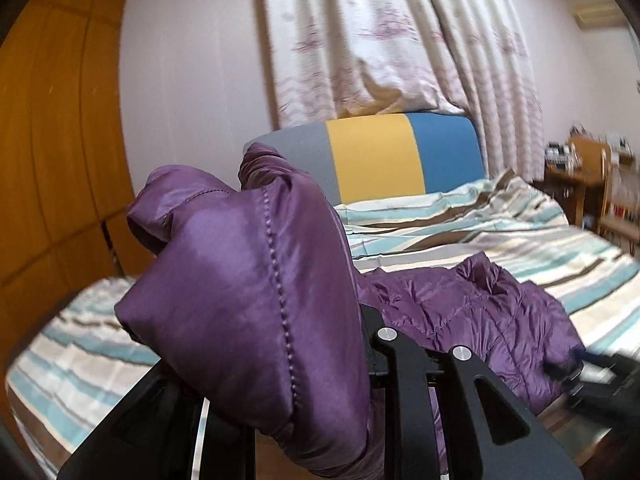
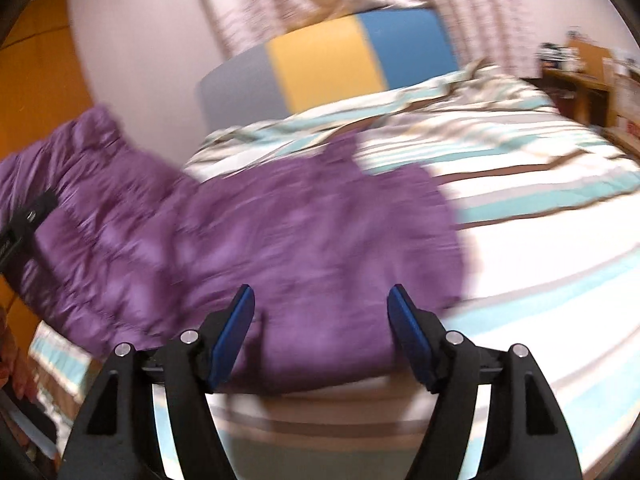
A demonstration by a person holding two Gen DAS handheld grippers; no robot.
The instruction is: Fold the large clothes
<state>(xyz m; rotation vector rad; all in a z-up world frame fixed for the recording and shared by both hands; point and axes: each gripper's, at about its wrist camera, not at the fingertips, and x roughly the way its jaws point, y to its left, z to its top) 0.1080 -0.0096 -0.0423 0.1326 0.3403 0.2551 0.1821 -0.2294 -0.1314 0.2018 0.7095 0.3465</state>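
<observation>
Purple jacket (image 1: 460, 312) is lying spread across the near part of the bed (image 1: 500, 232), on the striped cover. One end of it is lifted off the cover.

Left gripper (image 1: 320, 360) is clenching a thick fold of the jacket; the shiny purple fabric with a stitched seam is bulging up over the fingers and hiding most of them. Only the black finger arm on the right side of the fold is showing clearly. The lifted part is hanging above the bed's near edge, the rest trailing down onto the cover toward the far side of the bed.

Right gripper (image 2: 320, 320) is standing released, its blue pads (image 2: 236, 336) wide apart with nothing between them. It is hovering just above the near hem of the jacket, at the bed's near edge. This view is heavily blurred, so whether the pads are touching the fabric cannot be told. In the left wrist view the right gripper (image 1: 600, 380) is appearing as a dark blur at the jacket's right edge.

Headboard (image 1: 380, 156), in grey, yellow and blue panels, is standing at the far end of the bed. Patterned curtain (image 1: 380, 40) is hanging behind the headboard. Wooden wardrobe (image 1: 60, 120) is standing left of the bed. Wooden desk (image 1: 580, 184) is sitting right of the bed, its clutter too blurred to name.
</observation>
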